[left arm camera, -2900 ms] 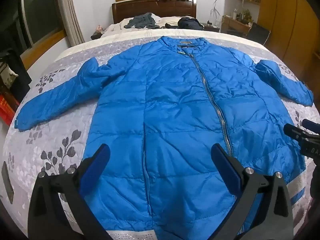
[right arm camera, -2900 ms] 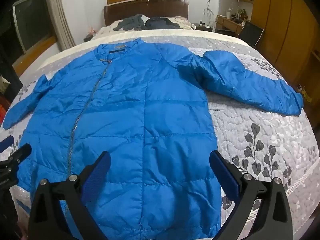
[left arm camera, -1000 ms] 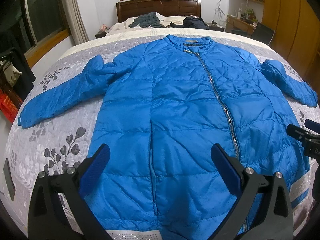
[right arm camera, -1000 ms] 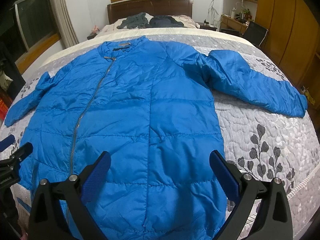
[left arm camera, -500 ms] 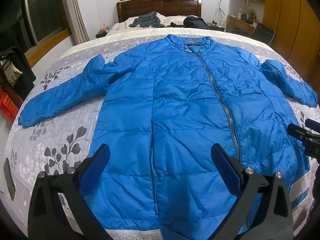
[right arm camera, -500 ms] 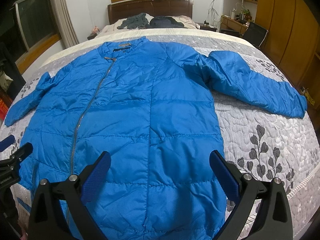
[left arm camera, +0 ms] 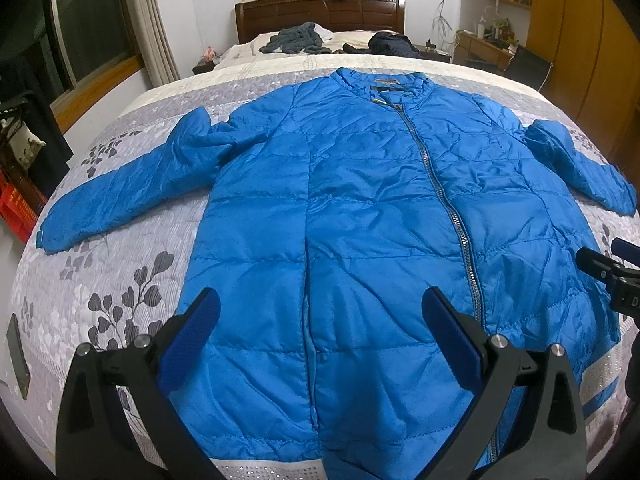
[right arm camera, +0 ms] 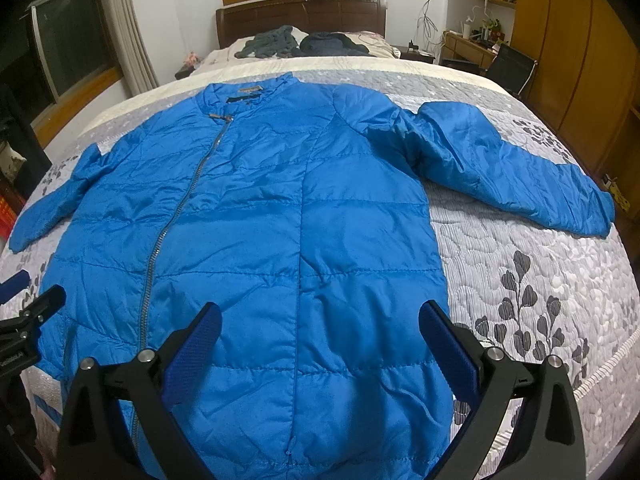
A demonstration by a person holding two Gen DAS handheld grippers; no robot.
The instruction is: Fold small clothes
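Observation:
A bright blue quilted jacket point(left arm camera: 360, 220) point(right arm camera: 280, 220) lies flat and face up on the bed, zipped, collar toward the headboard, both sleeves spread out to the sides. My left gripper point(left arm camera: 320, 312) hovers open above the hem on the jacket's left half, nothing between its blue pads. My right gripper point(right arm camera: 320, 320) hovers open above the hem on the right half, also holding nothing. Each gripper's fingertips show at the edge of the other's view.
The grey quilt with a leaf print point(right arm camera: 540, 280) covers the bed. Dark clothes point(left arm camera: 296, 42) lie on the pillows by the wooden headboard point(left arm camera: 320, 12). A dark flat object point(left arm camera: 18, 356) rests at the bed's left edge. Wooden wardrobe point(right arm camera: 580, 60) and desk stand right.
Both grippers have drifted slightly, so the jacket sits a little differently in frame. Both stay open and the jacket has not moved.

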